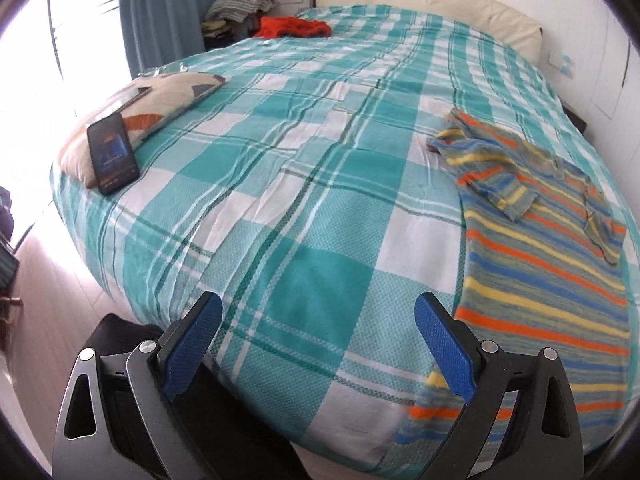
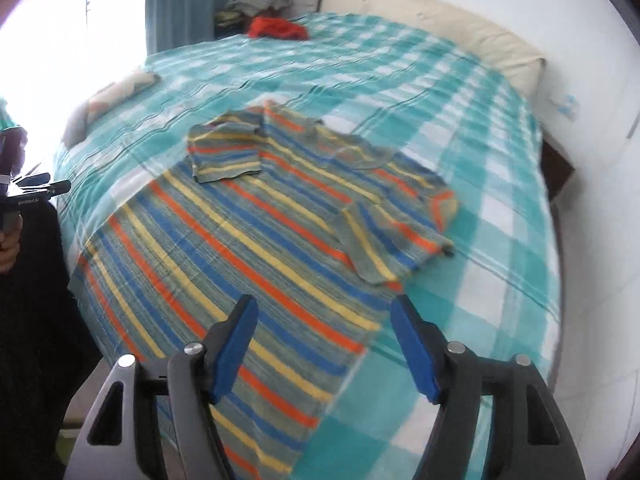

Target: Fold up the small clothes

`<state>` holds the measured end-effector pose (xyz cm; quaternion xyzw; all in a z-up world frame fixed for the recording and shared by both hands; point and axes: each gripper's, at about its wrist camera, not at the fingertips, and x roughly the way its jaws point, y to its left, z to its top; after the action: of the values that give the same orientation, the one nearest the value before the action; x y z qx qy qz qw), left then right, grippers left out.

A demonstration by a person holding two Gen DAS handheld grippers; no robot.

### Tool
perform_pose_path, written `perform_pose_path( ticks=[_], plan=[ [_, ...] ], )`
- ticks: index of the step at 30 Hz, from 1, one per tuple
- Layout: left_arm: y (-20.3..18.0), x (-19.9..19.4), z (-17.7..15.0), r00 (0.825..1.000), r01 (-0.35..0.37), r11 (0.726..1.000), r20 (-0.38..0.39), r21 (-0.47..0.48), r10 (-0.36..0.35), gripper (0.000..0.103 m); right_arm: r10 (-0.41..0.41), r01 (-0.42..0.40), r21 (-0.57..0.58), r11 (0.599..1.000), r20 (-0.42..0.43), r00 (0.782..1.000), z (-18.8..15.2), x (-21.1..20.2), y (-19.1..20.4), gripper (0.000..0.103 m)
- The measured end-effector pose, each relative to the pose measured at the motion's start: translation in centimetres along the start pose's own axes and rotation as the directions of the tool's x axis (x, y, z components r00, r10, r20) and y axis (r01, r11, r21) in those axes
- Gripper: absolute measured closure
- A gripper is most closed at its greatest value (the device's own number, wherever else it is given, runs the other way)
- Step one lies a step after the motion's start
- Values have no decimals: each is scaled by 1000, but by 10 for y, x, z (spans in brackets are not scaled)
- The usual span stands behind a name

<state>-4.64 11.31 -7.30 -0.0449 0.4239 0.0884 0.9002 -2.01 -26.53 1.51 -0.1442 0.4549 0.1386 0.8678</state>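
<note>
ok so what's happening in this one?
A person with a handheld tool in each hand is folding a striped knit sweater laid flat on a bed with a teal plaid bedspread. Both sleeves are already folded in across the chest. The left tool and the right tool are both open and empty, held above the bed. A phone leans against a cushion at the bed's left edge, and an orange-red garment lies near the headboard.

Knitted striped sweater (image 2: pixel 248 240), woven bedspread (image 1: pixel 280 200)
</note>
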Motion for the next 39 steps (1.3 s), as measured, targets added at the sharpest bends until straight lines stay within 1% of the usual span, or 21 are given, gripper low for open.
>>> perform_pose_path(
  ticks=[1,4,8,9,10,11,12,13,15,18,20,22,25,27,28,31,32,34,35,37,39],
  plan=[
    [3,3,-3,1000,-7,1000,-10,-14,7,5,18,-18,-19,1000,-36,999,8,23,-1,61],
    [6,8,-3,999,9,999,-40,-47,-11,5,-10,5,-55,998,-100,995,22,88,-5,63],
    [-5,16,-5,998,-53,998,-39,16,54,5,-62,62,-4,998,-135,989,29,154,-29,64],
    [-6,18,-6,997,-54,998,-50,23,55,5,-54,60,43,997,-143,988,29,164,-38,70],
    [-7,20,-7,997,-55,998,-58,25,56,5,-33,48,106,993,-137,990,27,167,-46,94],
    [-6,21,-8,996,-54,998,-63,25,56,5,-27,45,170,984,-110,994,25,163,-56,101],
    [-6,22,-8,996,-54,998,-67,25,56,5,-23,38,248,968,-63,998,24,152,-70,101],
    [-5,23,-8,996,-54,998,-72,26,56,5,-13,15,341,940,-8,1000,21,138,-90,101],
    [-3,25,-9,995,-53,998,-83,18,55,5,-41,-16,532,847,95,995,5,100,-142,101],
    [1,29,-10,993,-40,999,-111,-13,38,5,-134,-39,778,627,158,978,-46,45,-229,101],
    [1,34,-11,991,-33,999,-134,-28,29,5,-161,-30,853,522,132,978,-81,27,-268,101],
    [-2,37,-11,989,-35,999,-146,-27,31,5,-159,11,871,491,77,984,-106,24,-287,101],
    [-9,36,-13,989,-39,999,-142,-6,38,5,-95,-16,896,444,65,993,-131,40,-294,100],
    [-11,35,-15,989,-48,999,-142,7,48,5,-90,-29,909,415,73,993,-142,50,-294,97],
    [-12,35,-15,989,-49,999,-141,11,50,5,-84,-53,917,395,93,992,-146,56,-297,94],
    [-11,34,-15,990,-49,999,-135,17,51,5,-48,-149,938,314,173,984,-165,68,-294,76],
    [-11,34,-15,989,-50,999,-136,16,51,5,-43,-159,937,310,181,983,-168,71,-291,76],
    [-11,35,-15,988,-53,998,-141,14,55,5,-19,-158,925,344,175,984,-167,77,-282,79],
    [-10,35,-15,988,-54,998,-145,12,55,5,-23,-127,914,386,147,989,-162,77,-278,96],
    [-9,35,-15,988,-53,999,-146,8,54,5,-75,-76,886,457,124,989,-151,63,-278,100],
    [-8,35,-15,988,-54,999,-147,8,55,5,-167,-44,897,441,130,977,-151,38,-291,100]
  ],
)
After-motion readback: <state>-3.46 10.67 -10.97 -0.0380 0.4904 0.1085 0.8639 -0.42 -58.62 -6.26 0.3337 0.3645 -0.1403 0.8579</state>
